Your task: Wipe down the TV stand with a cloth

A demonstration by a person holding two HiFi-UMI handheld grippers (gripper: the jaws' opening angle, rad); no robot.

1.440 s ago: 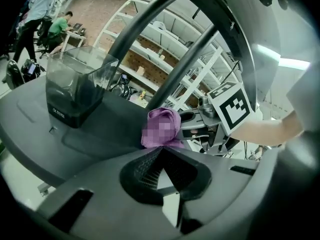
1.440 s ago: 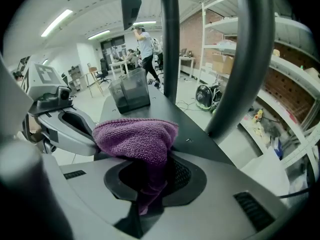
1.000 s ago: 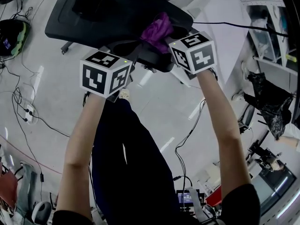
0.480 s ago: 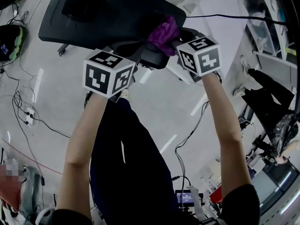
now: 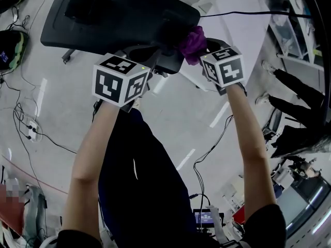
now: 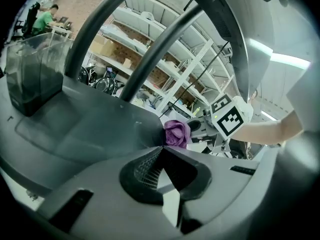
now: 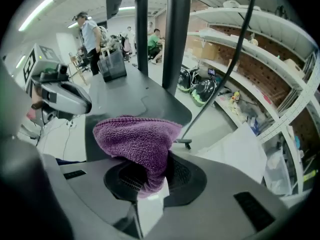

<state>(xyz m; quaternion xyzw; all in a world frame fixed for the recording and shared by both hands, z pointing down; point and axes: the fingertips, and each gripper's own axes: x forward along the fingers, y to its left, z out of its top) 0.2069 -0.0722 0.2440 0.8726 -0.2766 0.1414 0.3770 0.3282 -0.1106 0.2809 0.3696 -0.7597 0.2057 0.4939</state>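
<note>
The black TV stand base [image 5: 119, 17] lies on the floor ahead, its two poles [image 7: 177, 34] rising from it. A purple cloth [image 5: 192, 40] rests on the base's near right edge, and my right gripper [image 5: 206, 49] is shut on it. In the right gripper view the cloth [image 7: 137, 144] bunches out over the jaws, with the base [image 7: 130, 94] just behind. My left gripper [image 5: 142, 53] sits at the base's near edge, left of the cloth, shut with nothing between its fingers. In the left gripper view its tips [image 6: 162, 146] meet against the base [image 6: 75, 129], with the cloth [image 6: 176, 133] just beyond.
A dark bin [image 6: 32, 74] stands on the far part of the base. A large white sheet [image 5: 243, 14] lies on the floor to the right. Cables and a power strip [image 5: 31, 125] trail at the left. Shelving [image 7: 260, 49] lines the right side, and people [image 7: 92, 34] stand far off.
My right gripper has carried the purple cloth rightward along the stand's near edge. The left gripper has stayed almost still at the edge.
</note>
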